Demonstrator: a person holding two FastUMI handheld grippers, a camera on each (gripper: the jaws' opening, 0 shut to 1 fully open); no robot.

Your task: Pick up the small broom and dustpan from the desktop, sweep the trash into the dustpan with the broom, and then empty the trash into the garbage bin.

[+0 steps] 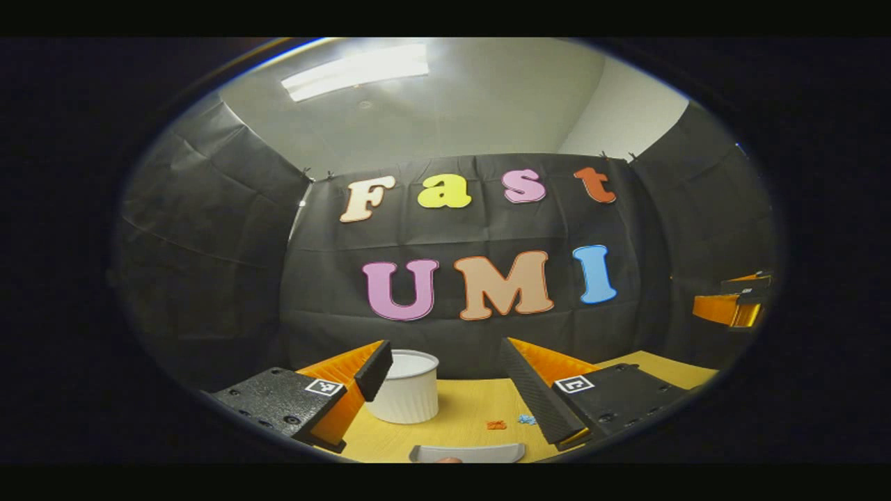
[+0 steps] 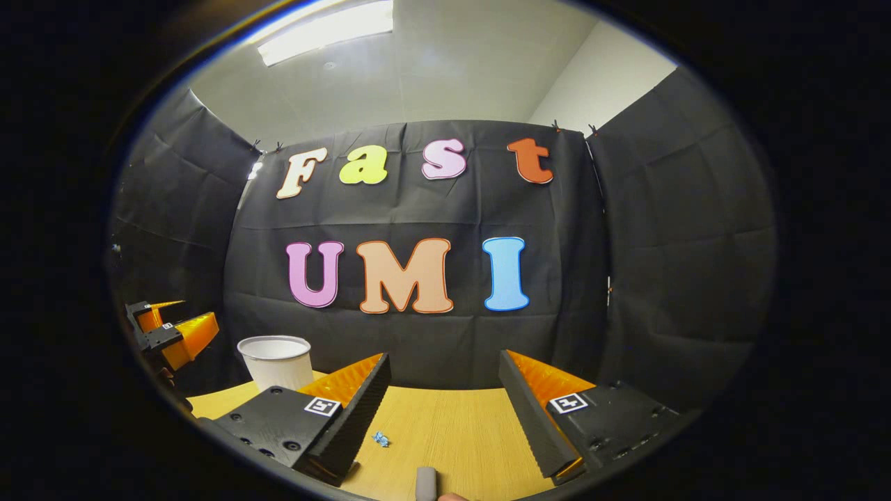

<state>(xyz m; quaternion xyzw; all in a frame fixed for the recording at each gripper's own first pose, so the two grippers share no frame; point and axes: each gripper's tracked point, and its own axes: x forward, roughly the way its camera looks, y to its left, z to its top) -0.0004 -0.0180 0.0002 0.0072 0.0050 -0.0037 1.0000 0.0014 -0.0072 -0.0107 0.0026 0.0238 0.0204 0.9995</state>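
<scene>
My left gripper gapes wide; dustpan at bottom center, white bin just left of center, orange and blue trash between. Right gripper wide too; broom handle bottom center, blue scrap lower left on the tabletop.

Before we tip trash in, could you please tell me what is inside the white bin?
The white bin stands upright on the wooden desk. Both views look at it from the side, so just its rim and a strip of pale inner wall show; the bottom and any contents are hidden.

Both low over desktop, facing booth wall
</scene>
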